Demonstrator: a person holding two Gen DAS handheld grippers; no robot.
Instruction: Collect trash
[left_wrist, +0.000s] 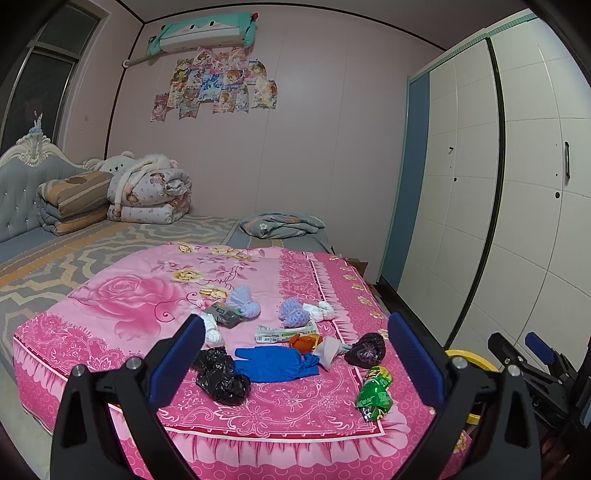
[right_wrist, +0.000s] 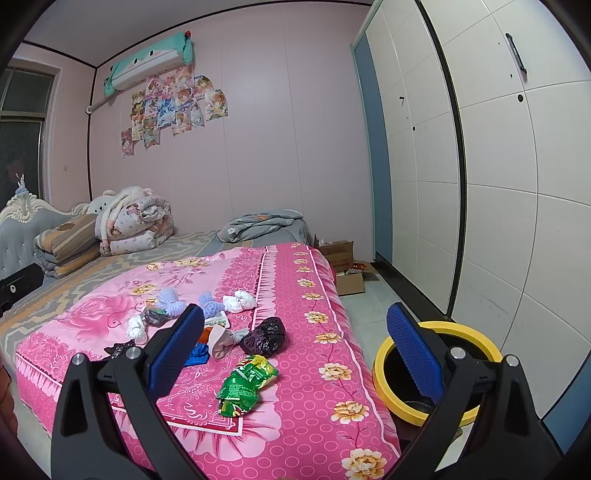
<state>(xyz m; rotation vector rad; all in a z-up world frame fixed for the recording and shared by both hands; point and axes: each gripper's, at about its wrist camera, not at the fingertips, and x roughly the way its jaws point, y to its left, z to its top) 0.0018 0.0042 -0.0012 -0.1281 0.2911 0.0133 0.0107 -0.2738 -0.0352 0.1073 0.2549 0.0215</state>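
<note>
Trash lies on the pink flowered bedspread (left_wrist: 122, 306): a green snack wrapper (left_wrist: 373, 393) (right_wrist: 245, 386), a blue glove (left_wrist: 275, 364), a black bag (left_wrist: 221, 376), a dark crumpled bag (left_wrist: 365, 349) (right_wrist: 264, 336), an orange wrapper (left_wrist: 303, 342), white and lilac wads (left_wrist: 293, 313). A yellow-rimmed bin (right_wrist: 436, 369) stands on the floor right of the bed. My left gripper (left_wrist: 295, 354) is open and empty above the trash. My right gripper (right_wrist: 295, 350) is open and empty between wrapper and bin; it also shows in the left wrist view (left_wrist: 517, 350).
Folded quilts (left_wrist: 147, 195) and a plush toy sit at the headboard, a grey pillow (left_wrist: 282, 225) at the far side. White wardrobe doors (right_wrist: 498, 184) line the right wall. Cardboard boxes (right_wrist: 343, 266) stand on the floor by the bed.
</note>
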